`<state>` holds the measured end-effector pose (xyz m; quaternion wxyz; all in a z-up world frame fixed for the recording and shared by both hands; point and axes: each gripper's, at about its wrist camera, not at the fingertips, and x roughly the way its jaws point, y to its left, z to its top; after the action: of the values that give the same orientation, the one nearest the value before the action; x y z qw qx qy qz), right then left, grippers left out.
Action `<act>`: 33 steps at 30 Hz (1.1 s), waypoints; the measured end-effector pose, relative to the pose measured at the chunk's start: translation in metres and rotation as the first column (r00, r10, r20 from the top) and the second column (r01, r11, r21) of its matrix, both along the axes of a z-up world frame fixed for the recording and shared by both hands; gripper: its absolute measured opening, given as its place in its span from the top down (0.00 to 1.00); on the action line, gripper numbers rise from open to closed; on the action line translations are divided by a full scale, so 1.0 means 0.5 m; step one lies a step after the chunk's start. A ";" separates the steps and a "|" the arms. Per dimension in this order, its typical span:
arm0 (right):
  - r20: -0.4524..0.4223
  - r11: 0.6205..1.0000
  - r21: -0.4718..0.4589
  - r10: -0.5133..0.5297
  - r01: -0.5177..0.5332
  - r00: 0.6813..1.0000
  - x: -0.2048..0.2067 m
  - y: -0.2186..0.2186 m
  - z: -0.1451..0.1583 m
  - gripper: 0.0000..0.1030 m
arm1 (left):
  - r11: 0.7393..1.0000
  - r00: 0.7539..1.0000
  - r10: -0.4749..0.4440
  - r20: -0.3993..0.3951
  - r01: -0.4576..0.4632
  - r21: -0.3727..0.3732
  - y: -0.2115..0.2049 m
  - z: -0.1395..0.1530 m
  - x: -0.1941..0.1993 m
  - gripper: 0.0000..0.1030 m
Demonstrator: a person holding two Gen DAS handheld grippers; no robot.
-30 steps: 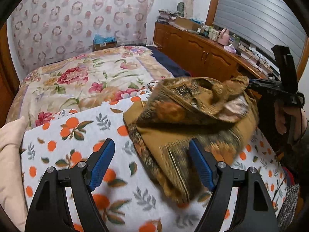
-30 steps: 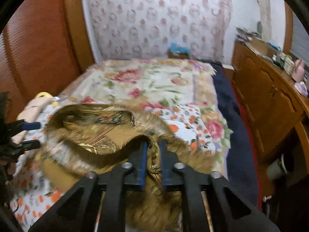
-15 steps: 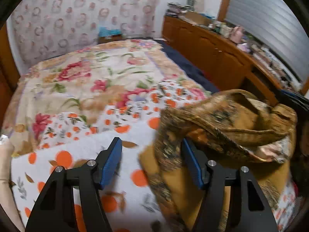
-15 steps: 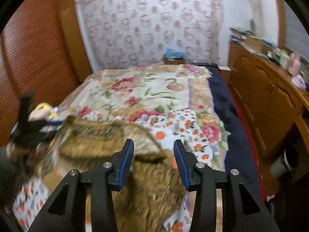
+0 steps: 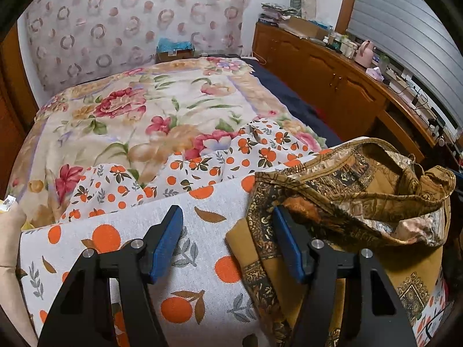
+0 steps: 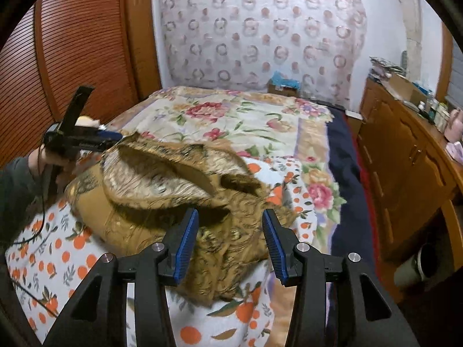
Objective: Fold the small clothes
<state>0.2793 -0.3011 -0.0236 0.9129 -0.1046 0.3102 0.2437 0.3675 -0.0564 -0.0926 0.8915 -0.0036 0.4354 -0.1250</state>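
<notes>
since a second ago the right gripper (image 6: pixel 230 241) has let go of the brown patterned garment (image 6: pixel 162 190): its jaws, then pinched together on a fold, are now apart and widening, with the cloth lying below and beyond them and not pressed by the pads. the left gripper (image 5: pixel 228 241) has slid toward the garment's left border, so the cloth now fills the right half of its view rather than the centre. its jaws also stand apart; the right-hand blue pad sits at or just over the patterned hem, but nothing is squeezed between them.

the garment lies in a loose, rumpled heap on the orange-print sheet (image 5: pixel 185 202), lower centre in the right wrist view and lower right in the left one. it looks dropped there to be spread and re-gripped, so folding seems barely begun, with no crisp crease showing.

its dark border (image 5: pixel 260 225) runs along the heap's left side in the left wrist view, a likely edge to take next. open sheet lies to the lower left of it, and the floral blanket (image 5: pixel 144 110) gives more room toward the top. the wooden cabinet (image 6: pixel 405 167) on the right stands well apart.
</notes>
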 end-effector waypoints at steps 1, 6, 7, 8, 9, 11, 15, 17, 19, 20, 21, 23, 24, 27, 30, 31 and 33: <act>0.005 1.000 -0.012 0.015 -0.015 1.000 0.001 0.011 0.001 0.53 | 1.000 1.000 0.000 -0.001 0.000 0.000 0.000 0.000 0.000 0.37; 0.011 0.993 -0.099 0.070 -0.069 0.997 0.040 0.066 -0.005 0.52 | 1.000 1.000 -0.001 0.004 0.001 0.004 0.000 0.000 -0.002 0.37; 0.020 0.990 -0.122 0.081 -0.078 0.997 0.051 0.076 -0.005 0.52 | 1.000 1.000 -0.001 0.002 0.001 0.005 0.001 -0.001 -0.002 0.37; 0.026 0.986 -0.138 0.093 -0.089 0.995 0.062 0.088 -0.004 0.52 | 1.000 1.000 -0.001 0.001 0.001 0.008 0.001 0.000 -0.003 0.37; 0.030 0.984 -0.143 0.113 -0.107 0.993 0.073 0.099 -0.001 0.52 | 1.000 1.000 -0.003 0.001 0.003 0.009 0.001 0.001 -0.005 0.37; 0.045 0.982 -0.135 0.138 -0.131 0.989 0.088 0.111 0.005 0.52 | 1.000 1.000 -0.002 0.003 0.002 0.007 0.001 0.002 -0.005 0.37; 0.013 0.979 -0.029 0.204 -0.203 0.979 0.119 0.103 0.015 0.94 | 1.000 1.000 -0.003 0.018 0.003 -0.003 0.008 0.013 -0.018 0.37; -0.009 0.992 0.033 0.120 -0.120 0.993 0.143 0.081 0.017 0.94 | 1.000 0.999 0.000 0.032 0.000 -0.011 0.014 0.021 -0.029 0.37; -0.089 0.994 0.104 -0.022 0.032 0.996 0.183 0.046 0.009 0.94 | 1.000 0.999 -0.001 0.032 0.002 -0.027 0.019 0.026 -0.035 0.37; -0.122 0.990 0.110 -0.074 0.088 0.990 0.198 0.036 0.002 0.91 | 0.999 1.000 -0.001 0.030 0.002 -0.038 0.021 0.027 -0.038 0.37; -0.135 0.989 0.076 -0.113 0.124 0.984 0.209 0.035 -0.004 0.86 | 0.999 1.000 0.000 0.026 0.001 -0.047 0.022 0.029 -0.038 0.36; -0.124 0.989 0.012 -0.146 0.149 0.981 0.212 0.040 -0.014 0.60 | 0.998 1.000 -0.009 0.015 0.010 -0.068 0.023 0.027 -0.042 0.36; -0.128 0.987 0.010 -0.158 0.160 0.979 0.212 0.035 -0.016 0.54 | 0.997 1.000 -0.013 0.013 0.014 -0.070 0.021 0.027 -0.043 0.36; -0.135 0.981 0.037 -0.185 0.191 0.973 0.213 0.015 -0.010 0.43 | 0.998 1.000 -0.023 0.004 0.024 -0.058 0.013 0.022 -0.047 0.36; -0.144 0.980 0.025 -0.193 0.199 0.971 0.205 0.009 -0.014 0.39 | 0.998 0.999 -0.032 -0.021 0.030 -0.058 0.008 0.008 -0.049 0.36; -0.151 0.980 0.018 -0.193 0.198 0.969 0.201 0.006 -0.021 0.36 | 0.998 0.999 -0.031 -0.036 0.029 -0.057 0.006 0.000 -0.048 0.36; -0.172 0.979 0.011 -0.198 0.203 0.965 0.193 0.038 -0.031 0.33 | 0.998 0.998 -0.033 -0.054 0.030 -0.056 0.003 -0.009 -0.047 0.36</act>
<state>0.3756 -0.2823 -0.0391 0.9045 -0.0387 0.3923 0.1625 0.3438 -0.0547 -0.0973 0.8766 -0.0246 0.4563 -0.1507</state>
